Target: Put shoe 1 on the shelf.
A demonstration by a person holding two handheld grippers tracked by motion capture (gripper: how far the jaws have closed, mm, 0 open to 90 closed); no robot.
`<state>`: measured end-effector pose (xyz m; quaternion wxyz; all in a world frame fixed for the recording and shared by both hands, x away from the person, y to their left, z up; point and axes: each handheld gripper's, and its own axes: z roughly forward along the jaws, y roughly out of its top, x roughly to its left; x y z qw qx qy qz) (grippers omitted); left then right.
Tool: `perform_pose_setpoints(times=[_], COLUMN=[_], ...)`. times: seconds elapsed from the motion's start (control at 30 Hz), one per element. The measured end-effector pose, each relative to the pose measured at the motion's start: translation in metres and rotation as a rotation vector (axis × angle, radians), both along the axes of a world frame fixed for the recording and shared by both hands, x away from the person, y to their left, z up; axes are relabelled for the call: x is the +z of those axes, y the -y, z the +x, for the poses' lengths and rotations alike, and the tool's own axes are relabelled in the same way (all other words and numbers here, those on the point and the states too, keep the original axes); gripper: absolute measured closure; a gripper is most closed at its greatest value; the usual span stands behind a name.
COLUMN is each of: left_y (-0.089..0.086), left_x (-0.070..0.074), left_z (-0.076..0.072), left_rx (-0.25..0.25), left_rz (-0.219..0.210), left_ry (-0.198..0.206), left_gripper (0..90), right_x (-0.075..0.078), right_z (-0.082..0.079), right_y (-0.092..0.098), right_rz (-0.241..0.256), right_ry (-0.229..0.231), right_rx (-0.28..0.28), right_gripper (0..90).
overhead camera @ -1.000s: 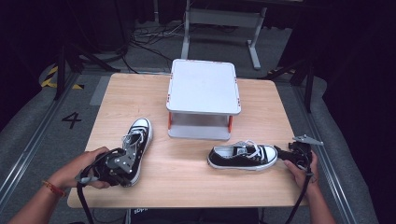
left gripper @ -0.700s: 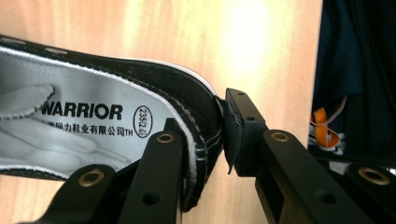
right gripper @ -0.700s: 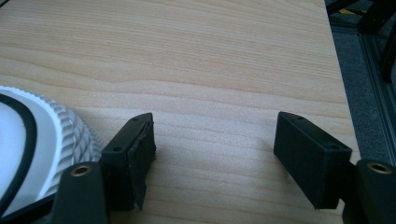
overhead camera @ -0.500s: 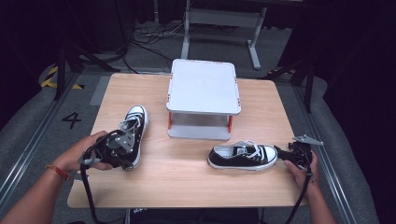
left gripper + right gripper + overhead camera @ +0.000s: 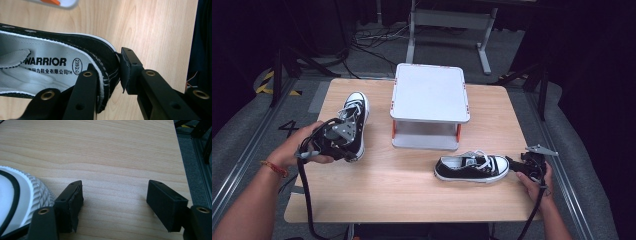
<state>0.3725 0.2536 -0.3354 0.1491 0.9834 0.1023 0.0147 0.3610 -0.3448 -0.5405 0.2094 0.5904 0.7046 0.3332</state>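
Currently the left shoe [image 5: 353,120] sits at the left-centre of the high view, toe pointing to the top of the frame, just left of the grey stand [image 5: 429,92]. The left gripper [image 5: 337,140] is clamped on its heel: in the left gripper view 1 jaw is inside the shoe [image 5: 50,65] against the lining, the other outside on the back wall, heel fabric pinched between them. The "WARRIOR" insole print is readable there.

The right shoe [image 5: 472,167] lies at lower right of the high view, on its sole, toe toward the right gripper [image 5: 517,165]. That gripper is released, jaws spread wide over bare table [image 5: 120,152], with the white rubber toe cap [image 5: 22,195] touching or just beside 1 jaw at lower left of the right gripper view. It grasps nothing.

Progress, as a judgement: looks like shoes are being put on or under the stand, and this is early. 1 shoe is gripped but not yet on the stand; whether it is lifted off the table or just dragged, cannot tell. The stand's top and the shelf gap below look empty. Left to do: place the left shoe, then grip and move the right shoe. So 0 of 2 shoes placed.
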Motion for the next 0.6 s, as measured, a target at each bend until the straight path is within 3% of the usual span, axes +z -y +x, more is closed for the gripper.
perform_pose_setpoints(times=[0.1,0.3,0.6], left_y=[0.007,0.023,0.042], left_x=[0.009,0.024,0.046], left_z=[0.003,0.012,0.029], left_rx=[-0.003,-0.02,-0.006], left_rz=[-0.003,-0.024,0.0], left_ry=[0.032,0.057,0.112], left_gripper=[76.1,75.8,75.7], right_x=[0.0,0.0,0.0], right_z=[0.0,0.0,0.0], right_y=[0.0,0.0,0.0], right_rz=[0.0,0.0,0.0], right_ry=[0.0,0.001,0.0], right_rx=[0.001,0.002,0.001], right_gripper=[29.9,29.9,29.9])
